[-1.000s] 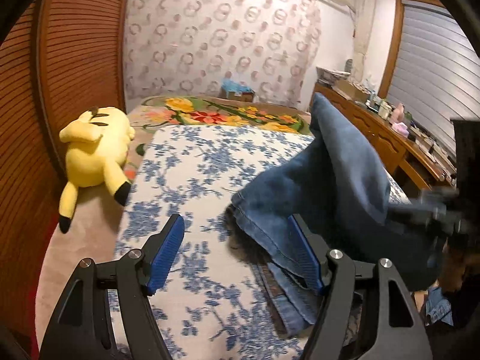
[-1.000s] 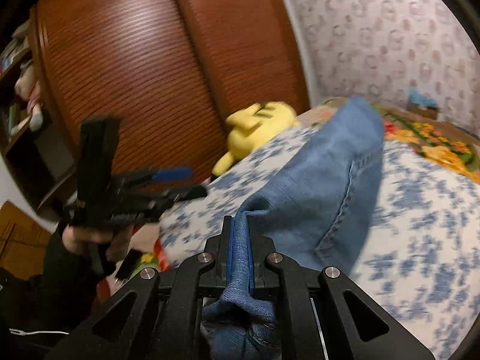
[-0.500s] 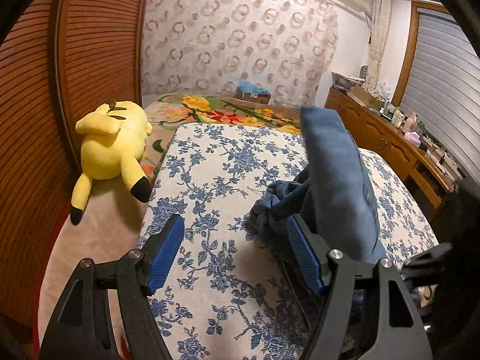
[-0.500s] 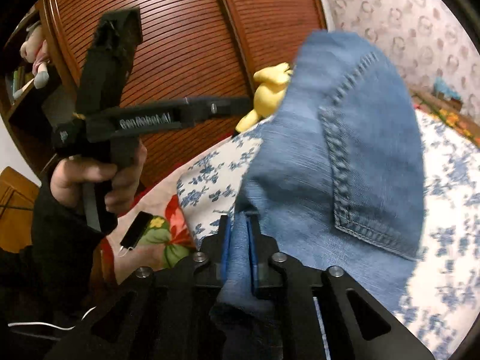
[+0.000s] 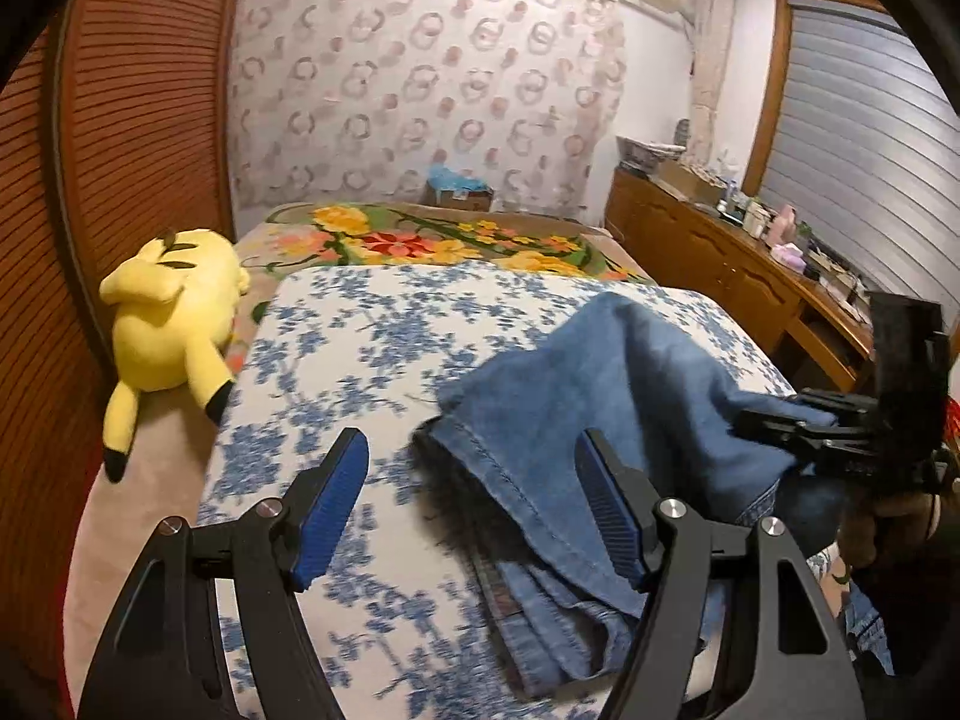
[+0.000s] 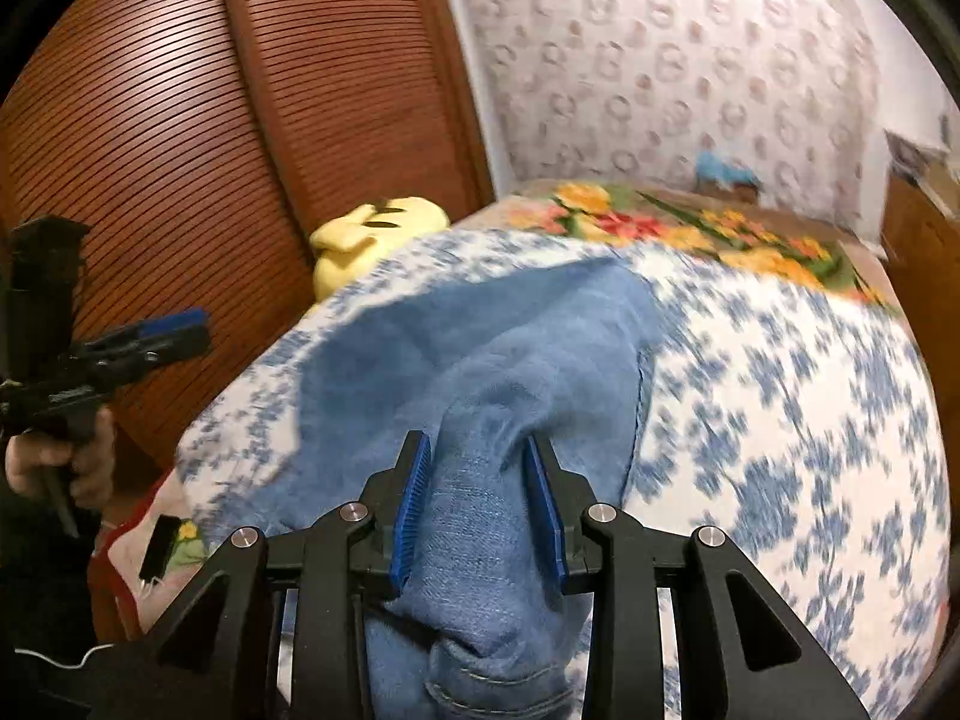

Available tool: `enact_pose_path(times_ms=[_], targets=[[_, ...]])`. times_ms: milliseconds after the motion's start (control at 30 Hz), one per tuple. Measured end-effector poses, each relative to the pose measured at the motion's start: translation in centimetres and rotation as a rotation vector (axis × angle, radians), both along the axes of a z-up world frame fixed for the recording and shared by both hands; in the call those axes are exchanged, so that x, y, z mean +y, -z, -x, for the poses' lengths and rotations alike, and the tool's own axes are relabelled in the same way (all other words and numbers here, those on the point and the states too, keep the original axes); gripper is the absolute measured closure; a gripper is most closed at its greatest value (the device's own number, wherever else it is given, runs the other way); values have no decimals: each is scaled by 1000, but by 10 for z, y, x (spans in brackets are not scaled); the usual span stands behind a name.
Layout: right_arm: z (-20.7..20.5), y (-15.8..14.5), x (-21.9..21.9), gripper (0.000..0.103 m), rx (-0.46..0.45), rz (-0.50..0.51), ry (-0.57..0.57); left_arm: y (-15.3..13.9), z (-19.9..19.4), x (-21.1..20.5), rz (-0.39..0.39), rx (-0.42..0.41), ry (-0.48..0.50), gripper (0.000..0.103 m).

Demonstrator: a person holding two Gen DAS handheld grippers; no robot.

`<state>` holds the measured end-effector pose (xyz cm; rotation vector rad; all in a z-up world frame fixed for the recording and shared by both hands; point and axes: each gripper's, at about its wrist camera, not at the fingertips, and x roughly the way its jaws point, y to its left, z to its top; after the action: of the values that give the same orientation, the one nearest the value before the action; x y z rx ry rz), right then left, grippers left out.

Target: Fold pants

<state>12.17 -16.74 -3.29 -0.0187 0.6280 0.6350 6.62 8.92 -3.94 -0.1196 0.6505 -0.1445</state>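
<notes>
Denim jeans (image 6: pixel 480 354) lie folded over on the floral bedspread (image 5: pixel 360 348); right gripper (image 6: pixel 477 504) has just been parting its jaws, a fold between them, seemingly releasing; left gripper (image 5: pixel 471 504) spread, empty

I find no writing I can read here — none on my fingers, none on the bedding. My other tool's side bears a pale mark, far too blurred to make out — nothing more.
</notes>
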Motion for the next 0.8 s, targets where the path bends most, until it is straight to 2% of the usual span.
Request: enact_pose_path(times_ms=[67,133,200,300,533,633,800], targets=[[-5,0,-15,69,34,-53,24,2,-4,-13,-7,8,35,31],[-10,-4,-34,63,33,-68,55,7,-10,-26,-24,23,59,31],[-7,-12,-56,48,35,-98,83,16,-19,-39,-30,44,92,31],[-6,-13,-69,38,52,-107,103,28,-32,-49,-46,77,109,31],[-31,9,-67,38,119,-7,186,52,-56,-42,-108,140,56,31],[-44,19,-73,38,174,-31,183,64,-69,-32,-144,165,16,31],[-54,24,-75,38,231,-81,133,73,-85,-11,-133,184,-30,31]])
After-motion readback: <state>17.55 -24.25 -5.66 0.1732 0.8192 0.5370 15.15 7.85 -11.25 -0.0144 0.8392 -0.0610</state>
